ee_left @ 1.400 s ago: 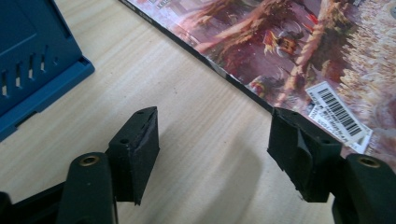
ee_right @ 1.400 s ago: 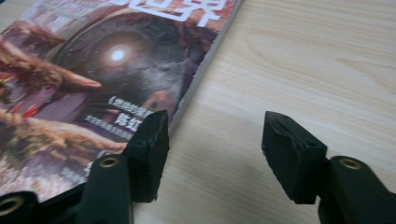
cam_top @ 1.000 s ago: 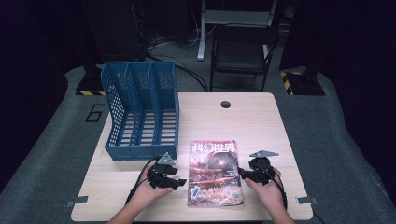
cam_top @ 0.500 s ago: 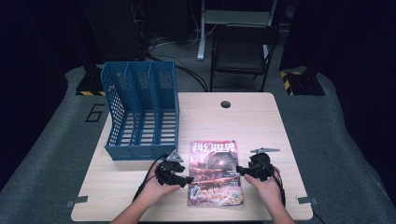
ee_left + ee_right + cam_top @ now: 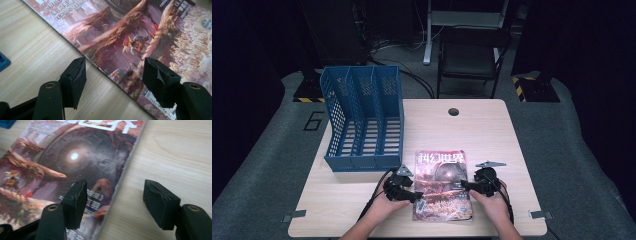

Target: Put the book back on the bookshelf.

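Astride each magazine [image 5: 442,185] edge, both grippers' fingers [image 5: 75,80] wide apart.

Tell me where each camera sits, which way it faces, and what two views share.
High view: above the person's side, facing forward and down on the table, blue file rack and magazine; forearms, left gripper and right gripper show.
Left gripper view: on the left gripper, open jaws straddling the magazine's edge.
Right gripper view: on the right gripper, open jaws straddling its opposite edge.
Shared: the magazine.
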The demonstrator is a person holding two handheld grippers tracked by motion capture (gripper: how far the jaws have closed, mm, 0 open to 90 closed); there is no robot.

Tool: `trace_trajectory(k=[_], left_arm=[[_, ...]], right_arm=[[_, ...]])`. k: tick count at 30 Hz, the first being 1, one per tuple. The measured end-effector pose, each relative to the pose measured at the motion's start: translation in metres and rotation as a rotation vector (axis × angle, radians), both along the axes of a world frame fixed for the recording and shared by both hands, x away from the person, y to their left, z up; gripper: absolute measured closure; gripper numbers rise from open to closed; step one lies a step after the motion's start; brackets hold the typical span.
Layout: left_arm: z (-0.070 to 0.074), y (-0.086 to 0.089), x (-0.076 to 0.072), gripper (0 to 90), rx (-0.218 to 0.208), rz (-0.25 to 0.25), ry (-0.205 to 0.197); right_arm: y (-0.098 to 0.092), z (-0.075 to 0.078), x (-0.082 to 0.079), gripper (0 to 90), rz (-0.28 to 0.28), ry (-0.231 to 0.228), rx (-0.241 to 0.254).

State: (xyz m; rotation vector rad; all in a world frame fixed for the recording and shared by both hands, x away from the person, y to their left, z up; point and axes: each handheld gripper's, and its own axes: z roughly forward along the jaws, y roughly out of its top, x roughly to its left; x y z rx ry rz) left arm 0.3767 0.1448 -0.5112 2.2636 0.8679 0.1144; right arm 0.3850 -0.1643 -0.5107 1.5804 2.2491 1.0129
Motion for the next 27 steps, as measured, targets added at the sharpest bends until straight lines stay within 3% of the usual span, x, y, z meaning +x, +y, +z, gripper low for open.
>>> trace_trajectory(k=[4, 9, 17, 19, 20, 21, 23, 27], left_arm=[[-0.001, -0.004, -0.002, 34.0, 0.0, 0.013, -0.011], [-0.002, -0.011, -0.005, 31.4, 0.01, 0.006, -0.031], [-0.003, -0.015, -0.009, 30.3, 0.022, 0.023, -0.043], [-0.003, -0.015, -0.009, 30.4, 0.025, 0.02, -0.05], [-0.003, -0.015, -0.009, 30.4, 0.035, 0.02, -0.059], [-0.003, -0.015, -0.01, 30.4, 0.028, 0.027, -0.063], [-0.004, -0.016, -0.011, 30.4, 0.03, 0.038, -0.069], [-0.004, -0.017, -0.013, 30.7, 0.026, 0.053, -0.073]], right_arm=[[0.006, 0.0, 0.003, 35.3, 0.02, -0.006, 0.008], [0.01, 0.0, 0.006, 33.3, -0.007, 0.027, 0.05], [0.016, 0.0, 0.007, 31.5, 0.011, 0.031, 0.051], [0.017, 0.0, 0.007, 30.8, 0.006, 0.035, 0.056], [0.017, 0.001, 0.007, 29.9, -0.026, 0.061, 0.094], [0.016, 0.0, 0.008, 29.9, -0.027, 0.045, 0.101], [0.017, 0.0, 0.007, 30.7, -0.054, 0.06, 0.115], [0.019, 0.002, 0.004, 35.1, -0.054, 0.061, 0.074]])
